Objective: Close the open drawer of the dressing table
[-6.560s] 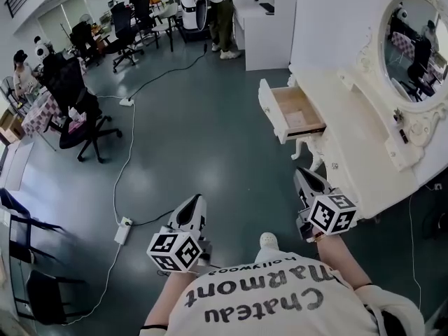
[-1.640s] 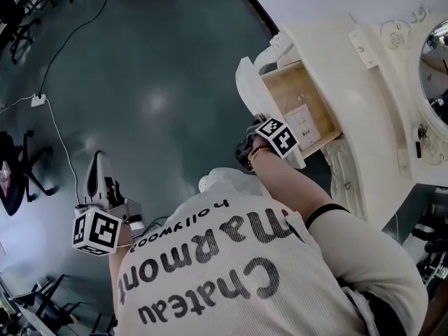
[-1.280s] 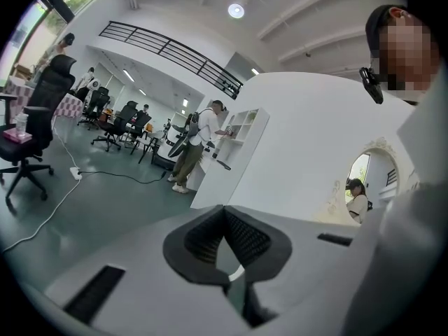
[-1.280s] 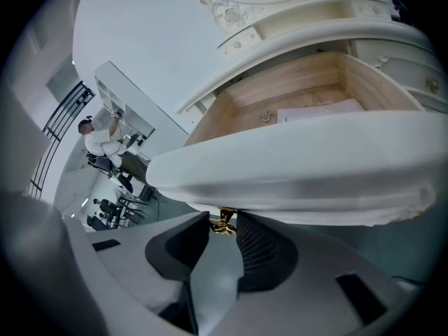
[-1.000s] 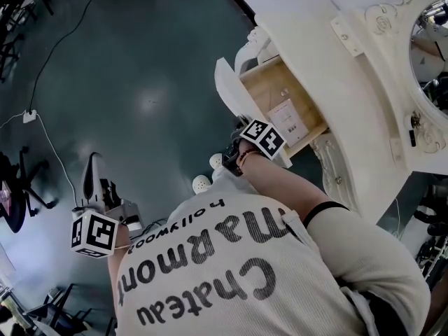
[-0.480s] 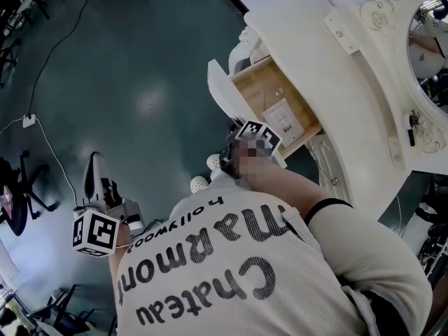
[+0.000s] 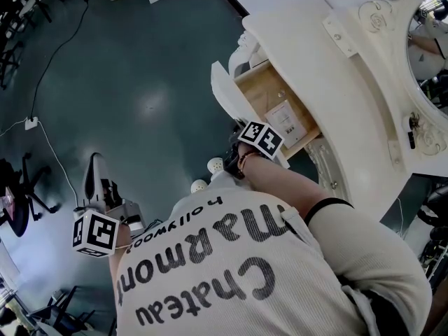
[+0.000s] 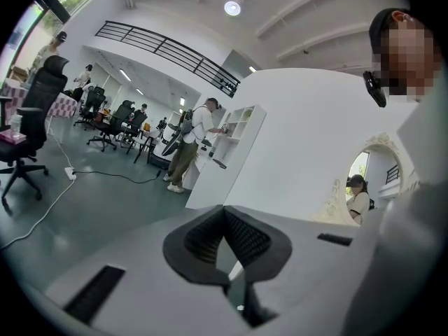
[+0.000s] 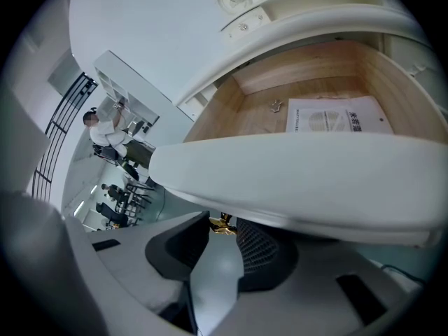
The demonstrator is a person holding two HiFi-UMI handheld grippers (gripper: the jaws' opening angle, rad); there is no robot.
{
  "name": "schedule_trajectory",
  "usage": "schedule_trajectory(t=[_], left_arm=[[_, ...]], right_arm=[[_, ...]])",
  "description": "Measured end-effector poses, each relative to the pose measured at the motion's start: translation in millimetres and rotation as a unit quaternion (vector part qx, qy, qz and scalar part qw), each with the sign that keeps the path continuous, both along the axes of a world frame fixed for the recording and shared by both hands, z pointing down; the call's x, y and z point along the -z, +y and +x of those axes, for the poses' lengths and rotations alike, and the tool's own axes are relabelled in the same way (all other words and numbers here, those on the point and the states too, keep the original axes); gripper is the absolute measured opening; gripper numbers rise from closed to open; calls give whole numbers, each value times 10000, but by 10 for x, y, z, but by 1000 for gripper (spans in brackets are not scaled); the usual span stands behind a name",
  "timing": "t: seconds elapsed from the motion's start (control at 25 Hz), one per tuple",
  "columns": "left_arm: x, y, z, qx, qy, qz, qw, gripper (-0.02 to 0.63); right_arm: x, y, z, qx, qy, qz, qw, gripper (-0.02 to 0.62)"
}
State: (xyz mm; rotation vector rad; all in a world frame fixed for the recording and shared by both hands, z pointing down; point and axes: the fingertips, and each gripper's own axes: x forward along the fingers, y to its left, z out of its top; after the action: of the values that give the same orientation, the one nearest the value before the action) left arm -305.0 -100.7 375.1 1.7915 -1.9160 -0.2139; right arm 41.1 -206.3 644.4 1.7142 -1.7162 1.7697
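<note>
Cream-fronted drawer of dressing table, standing pulled out; brass pull clamped in right hand-held gripper, left hand-held gripper closed empty; likely hazard: skewed shove racking drawer, or grip slipping off pull.

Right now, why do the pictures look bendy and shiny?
Right gripper view: the wide lens bends the drawer and blackens the corners. Left gripper view: same round edge, and a ceiling lamp glares. Head view: light glints off the floor.

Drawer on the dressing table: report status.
Left gripper shut, empty, off to the side. Right gripper straddles brass handle, grip unclear. Drawer open, paper sheet flat inside. Nothing seen blocking.
</note>
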Motion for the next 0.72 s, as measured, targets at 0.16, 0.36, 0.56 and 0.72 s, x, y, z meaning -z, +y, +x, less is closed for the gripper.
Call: schedule_trajectory(t=[0.16,0.36,0.56,0.72], left_arm=[[23,-31,6,10,-17,23,10000,8],[18,-52,39,23,-8,17,10000,8],[-3,-41,35,53,6,-15,10000,8],[-21,-42,55,65,8,-41,10000,8]], right_arm=[[-9,-44,58,25,61,16,10000,138],[-8,-101,142,72,181,70,9998,138],[-4,-137,169,112,267,132,9995,138],[-3,-151,193,151,303,171,9993,138]])
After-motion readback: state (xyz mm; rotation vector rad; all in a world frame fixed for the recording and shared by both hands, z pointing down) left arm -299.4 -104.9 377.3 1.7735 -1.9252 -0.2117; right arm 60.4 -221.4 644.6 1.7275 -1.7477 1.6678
